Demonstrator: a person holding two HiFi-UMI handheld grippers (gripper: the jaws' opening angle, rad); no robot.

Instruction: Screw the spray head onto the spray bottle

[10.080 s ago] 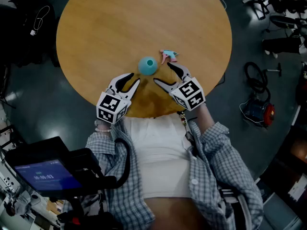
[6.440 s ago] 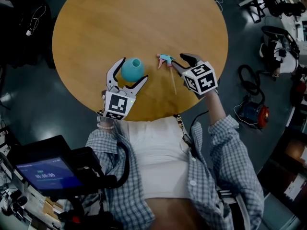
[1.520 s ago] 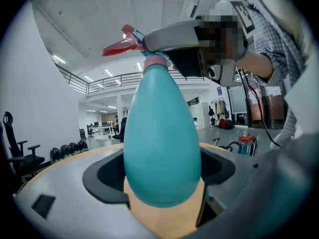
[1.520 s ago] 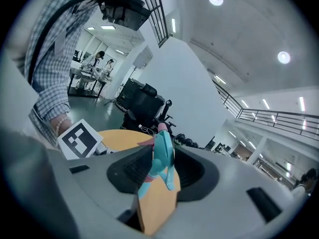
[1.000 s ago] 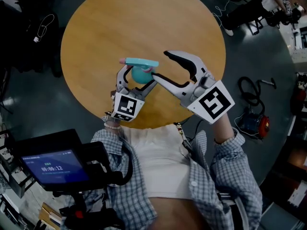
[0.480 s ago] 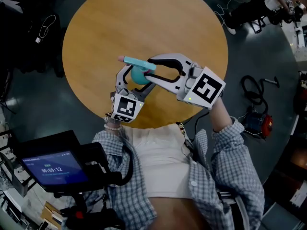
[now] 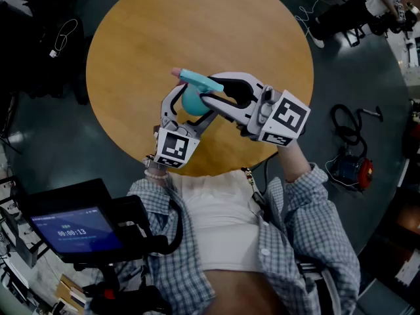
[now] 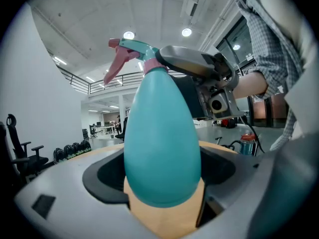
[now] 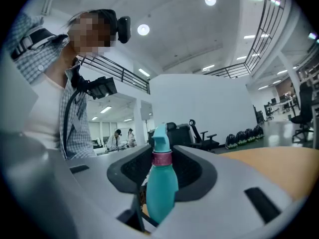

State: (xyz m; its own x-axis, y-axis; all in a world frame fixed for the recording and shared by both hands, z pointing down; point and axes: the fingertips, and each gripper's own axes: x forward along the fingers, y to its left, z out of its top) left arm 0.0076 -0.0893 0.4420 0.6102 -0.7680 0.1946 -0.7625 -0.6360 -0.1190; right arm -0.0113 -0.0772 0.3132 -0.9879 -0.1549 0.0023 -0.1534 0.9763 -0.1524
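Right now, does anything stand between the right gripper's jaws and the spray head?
Nothing visible does. The spray head already sits on the bottle held by the left gripper, and the jaws of the right gripper are closing directly on its pink collar.

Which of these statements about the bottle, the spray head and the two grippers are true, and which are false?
1. The left gripper holds the bottle by its body. True.
2. The spray head lies on the table. False: the spray head sits on top of the bottle, and the right gripper has its jaws closing on the pink collar.
3. The bottle is teal. True.
4. The table is square. False: the wooden table is round.
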